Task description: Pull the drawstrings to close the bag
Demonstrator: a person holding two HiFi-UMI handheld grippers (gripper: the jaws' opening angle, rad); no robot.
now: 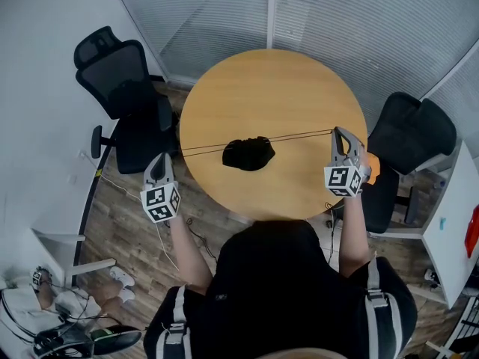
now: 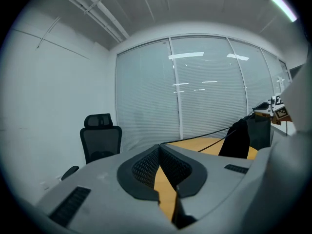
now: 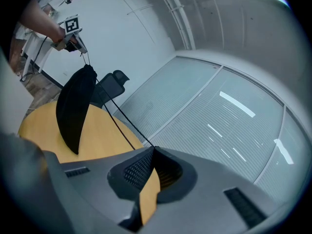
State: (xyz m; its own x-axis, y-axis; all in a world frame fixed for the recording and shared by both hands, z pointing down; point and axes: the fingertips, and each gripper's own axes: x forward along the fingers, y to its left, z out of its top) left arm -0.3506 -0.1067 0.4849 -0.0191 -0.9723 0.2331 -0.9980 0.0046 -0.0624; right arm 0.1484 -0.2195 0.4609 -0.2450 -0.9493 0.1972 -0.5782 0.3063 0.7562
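support: round wooden table (image 1: 277, 96) | over it: black bag (image 1: 248, 153), contact unclear

No word, number or brand name can be read anywhere. The only signs are black-and-white square code patterns with no letters in them. Two such patterns show on the left white cube (image 1: 160, 203) of the left gripper (image 1: 159, 160), just off the left edge of the round light-wood table (image 1: 269, 88). Two more show on the right white cube (image 1: 344, 179) of the right gripper (image 1: 338, 133), at the table's right edge. In the right gripper view one pattern faces the camera from beyond the table, and in the left gripper view another shows small, past the table's right side.
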